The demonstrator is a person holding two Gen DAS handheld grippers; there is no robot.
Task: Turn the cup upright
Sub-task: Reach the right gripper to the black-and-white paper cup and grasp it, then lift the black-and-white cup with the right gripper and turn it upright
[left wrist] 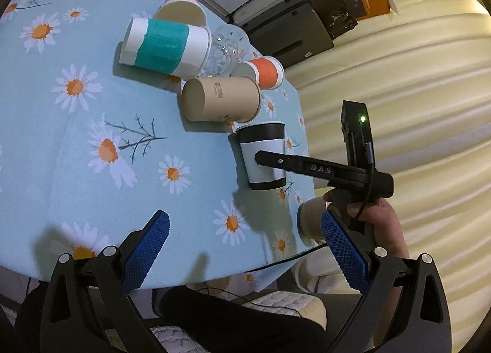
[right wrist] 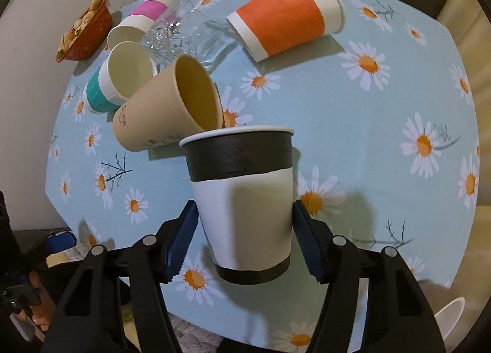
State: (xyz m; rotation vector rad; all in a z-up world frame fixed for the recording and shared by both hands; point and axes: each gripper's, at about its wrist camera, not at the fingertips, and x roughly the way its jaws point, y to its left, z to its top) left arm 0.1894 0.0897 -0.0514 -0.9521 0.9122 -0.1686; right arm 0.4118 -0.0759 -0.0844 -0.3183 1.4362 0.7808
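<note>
A black-and-white paper cup (right wrist: pixel 245 199) stands upright, mouth up, on the daisy tablecloth (right wrist: pixel 383 107). My right gripper (right wrist: pixel 245 245) is around its lower half, blue pads close to both sides; contact is hard to tell. In the left wrist view the same cup (left wrist: pixel 264 156) stands near the table's right edge with the right gripper's finger (left wrist: pixel 294 164) across it. My left gripper (left wrist: pixel 245 245) is open and empty above the table's near edge, well short of the cup.
Lying on their sides behind it: a tan cup (right wrist: pixel 165 107), a teal cup (right wrist: pixel 122 80), a pink cup (right wrist: pixel 138 21), an orange cup (right wrist: pixel 285 15) and a clear glass (right wrist: pixel 187 28). A red bowl of food (right wrist: pixel 83 31) sits far left.
</note>
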